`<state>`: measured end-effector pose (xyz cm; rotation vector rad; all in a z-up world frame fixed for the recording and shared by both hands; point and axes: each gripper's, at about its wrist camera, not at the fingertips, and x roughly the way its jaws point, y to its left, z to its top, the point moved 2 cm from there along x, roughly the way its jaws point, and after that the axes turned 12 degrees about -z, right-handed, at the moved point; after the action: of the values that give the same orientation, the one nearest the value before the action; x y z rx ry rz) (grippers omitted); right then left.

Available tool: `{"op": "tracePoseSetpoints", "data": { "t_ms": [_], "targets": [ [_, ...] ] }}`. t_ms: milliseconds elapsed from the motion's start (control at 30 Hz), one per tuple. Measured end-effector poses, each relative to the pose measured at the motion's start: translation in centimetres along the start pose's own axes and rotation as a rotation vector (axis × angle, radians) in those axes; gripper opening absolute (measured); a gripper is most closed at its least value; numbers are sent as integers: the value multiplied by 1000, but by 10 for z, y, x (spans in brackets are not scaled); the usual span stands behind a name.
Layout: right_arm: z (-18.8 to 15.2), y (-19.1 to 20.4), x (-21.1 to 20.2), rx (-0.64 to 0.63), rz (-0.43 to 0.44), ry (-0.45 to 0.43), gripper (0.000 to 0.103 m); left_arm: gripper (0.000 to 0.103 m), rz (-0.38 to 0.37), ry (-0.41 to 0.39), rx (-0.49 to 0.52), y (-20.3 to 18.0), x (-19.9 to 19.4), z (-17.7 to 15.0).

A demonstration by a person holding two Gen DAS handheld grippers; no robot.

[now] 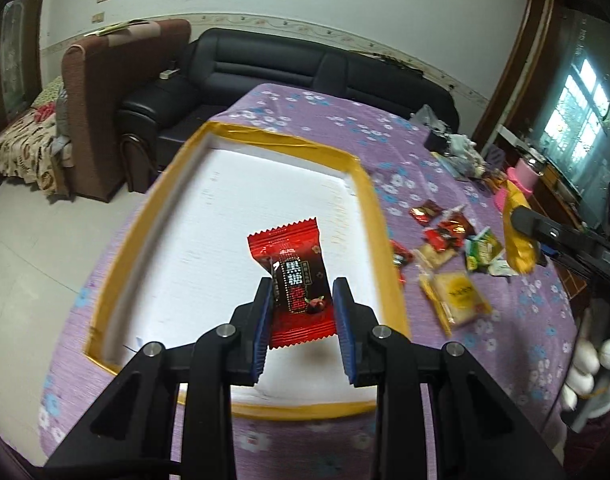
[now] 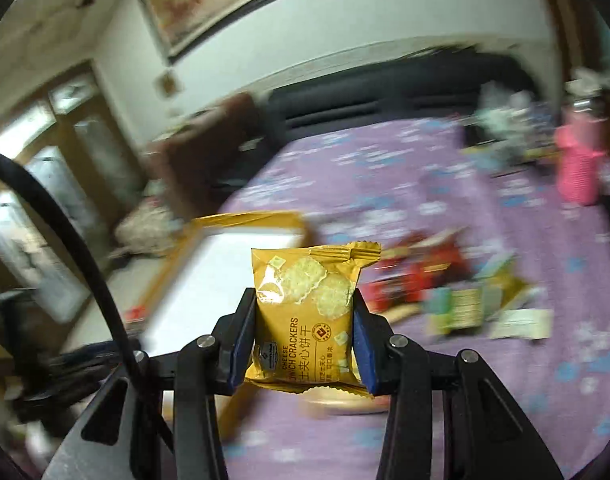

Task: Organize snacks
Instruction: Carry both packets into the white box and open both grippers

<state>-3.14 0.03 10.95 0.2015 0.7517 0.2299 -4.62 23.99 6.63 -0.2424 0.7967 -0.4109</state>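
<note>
Little is sorted: the tray [image 1: 381, 216] below the jaws looks bare. A red candy [image 1: 295, 280] is pinched by the left gripper [image 1: 303, 300], a cracker pack [image 2: 305, 320] by the right gripper [image 2: 303, 320]; a snack pile [image 1: 449, 248] is left beside.

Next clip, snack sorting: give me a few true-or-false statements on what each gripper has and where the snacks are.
1. The left gripper has a red candy packet between its fingers. True.
2. The right gripper is empty. False: it is shut on a yellow cracker packet.
3. Loose snacks lie on the purple tablecloth beside the tray. True.
4. The tray is rimmed in blue. False: its rim is yellow.
</note>
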Motion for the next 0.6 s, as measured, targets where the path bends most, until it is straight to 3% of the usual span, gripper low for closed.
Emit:
{"op": "tracePoseSetpoints", "data": {
  "t_ms": [133, 300, 500, 600],
  "targets": [
    [-10, 52, 29, -75, 95, 99, 43, 31, 46, 16, -2, 19, 8, 6],
    [-32, 112, 77, -219, 63, 187, 43, 32, 93, 73, -18, 47, 27, 11],
    [-55, 126, 124, -243, 2, 268, 43, 33, 111, 94, -66, 68, 34, 13],
    [-59, 123, 127, -216, -12, 263, 45, 46, 81, 75, -76, 69, 29, 13]
  ]
}}
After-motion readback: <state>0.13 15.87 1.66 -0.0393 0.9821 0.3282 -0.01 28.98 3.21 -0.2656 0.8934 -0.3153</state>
